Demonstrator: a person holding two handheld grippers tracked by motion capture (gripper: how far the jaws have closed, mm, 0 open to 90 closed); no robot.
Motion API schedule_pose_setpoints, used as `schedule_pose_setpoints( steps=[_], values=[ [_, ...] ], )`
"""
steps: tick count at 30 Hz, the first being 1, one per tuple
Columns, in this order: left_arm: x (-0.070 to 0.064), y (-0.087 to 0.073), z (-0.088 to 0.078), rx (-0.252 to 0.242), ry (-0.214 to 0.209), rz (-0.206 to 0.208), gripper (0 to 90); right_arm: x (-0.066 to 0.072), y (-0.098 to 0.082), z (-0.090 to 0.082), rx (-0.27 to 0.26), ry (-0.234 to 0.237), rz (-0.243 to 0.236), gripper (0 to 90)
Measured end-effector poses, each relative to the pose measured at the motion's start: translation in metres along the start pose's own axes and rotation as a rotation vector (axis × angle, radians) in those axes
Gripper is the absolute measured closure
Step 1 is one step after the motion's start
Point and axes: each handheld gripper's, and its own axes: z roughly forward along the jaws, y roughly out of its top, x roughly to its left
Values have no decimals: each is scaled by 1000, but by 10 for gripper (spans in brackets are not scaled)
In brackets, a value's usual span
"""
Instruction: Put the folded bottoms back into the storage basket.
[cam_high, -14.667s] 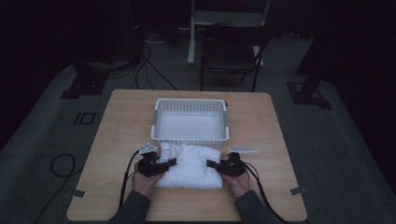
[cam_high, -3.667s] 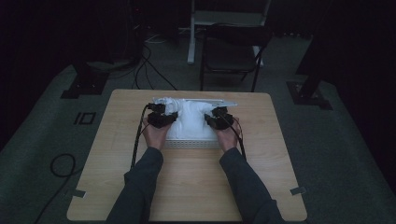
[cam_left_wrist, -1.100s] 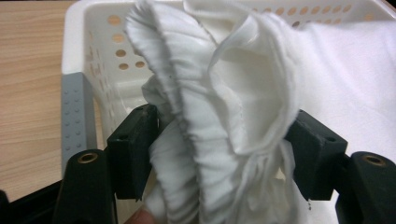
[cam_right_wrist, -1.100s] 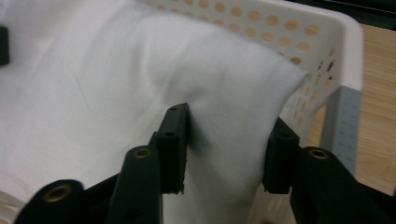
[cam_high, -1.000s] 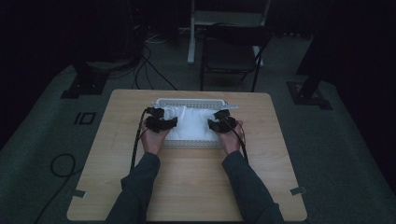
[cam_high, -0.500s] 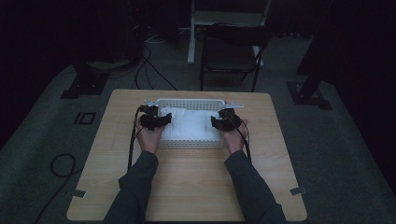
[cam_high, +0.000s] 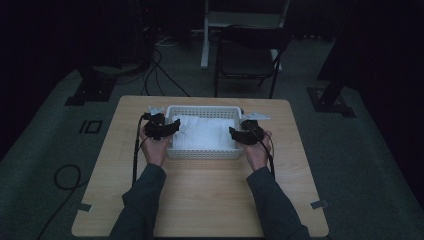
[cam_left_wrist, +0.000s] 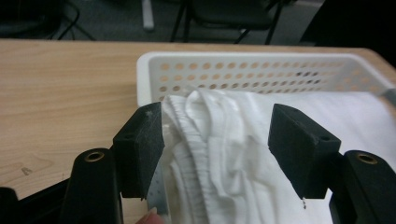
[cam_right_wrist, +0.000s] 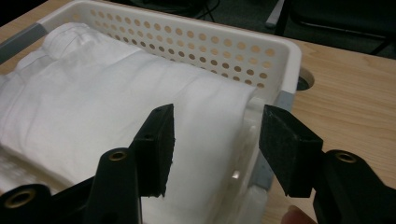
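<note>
Folded white cloth (cam_high: 206, 133) inside perforated basket (cam_high: 202, 153)

Both forearms enter from the bottom of the high view in dark sleeves and angle slightly inward. The left hand (cam_high: 154, 146) holds the left gripper (cam_high: 172, 125) with its jaws directed toward the right. The right hand (cam_high: 257, 151) holds the right gripper (cam_high: 233, 132) with its jaws directed toward the left. Each gripper's jaws stand apart with nothing pressed between the pads. The right gripper's jaws have just been opening. A black cable trails from each gripper along the wrist.
</note>
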Motion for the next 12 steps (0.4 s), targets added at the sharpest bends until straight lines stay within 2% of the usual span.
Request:
schedule_pose_setpoints(
  steps=[9,12],
  values=[
    [5,-16,-34,-53,-28,18,348,-8,-13,-28,-32,-7,-12,439],
    [9,-25,-42,-63,-19,33,347,-12,-20,-35,-31,-15,-20,423]
  ],
)
